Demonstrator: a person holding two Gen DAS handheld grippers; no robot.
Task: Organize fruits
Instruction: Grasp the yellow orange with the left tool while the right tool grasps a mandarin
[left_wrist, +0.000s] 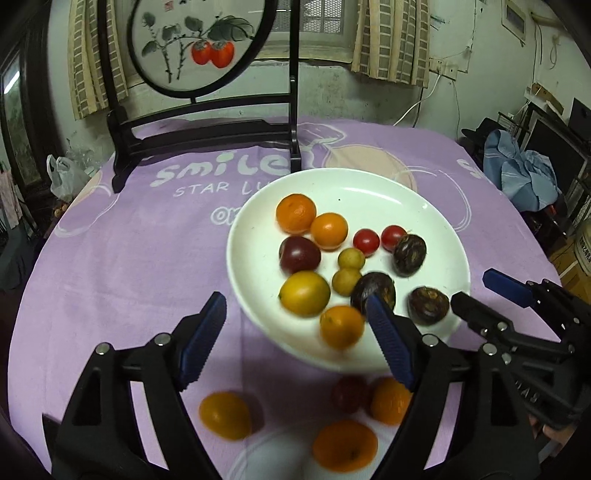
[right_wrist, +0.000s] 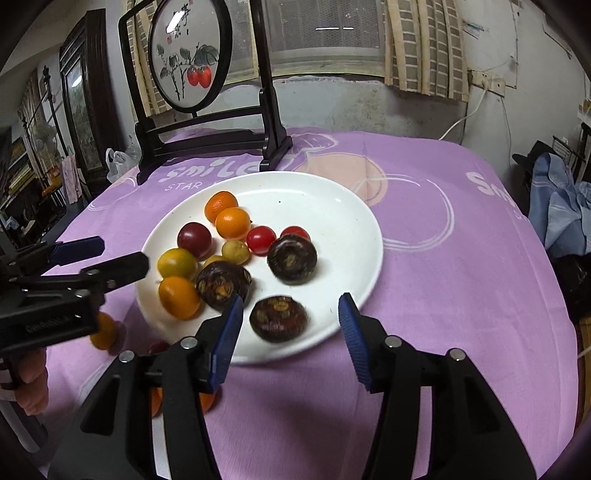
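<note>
A white plate (left_wrist: 369, 188) (right_wrist: 332, 206) on the purple tablecloth holds several fruits: orange kumquats (left_wrist: 295, 213), red cherry tomatoes (left_wrist: 366, 242), a dark plum (left_wrist: 299, 253) and dark brown water chestnuts (right_wrist: 291, 260). Several fruits lie loose on the cloth in front of the plate, among them an orange one (left_wrist: 225, 415) and another (left_wrist: 345, 445). My left gripper (left_wrist: 295, 332) is open and empty over the plate's near edge. My right gripper (right_wrist: 291, 325) is open, its fingers either side of a water chestnut (right_wrist: 279, 319) without touching it.
A black wooden stand with a round painted screen (left_wrist: 195, 48) stands at the table's far side, behind the plate. A white plastic bag (left_wrist: 64, 175) sits off the left edge. Blue cloth (left_wrist: 521, 173) and clutter lie beyond the right edge.
</note>
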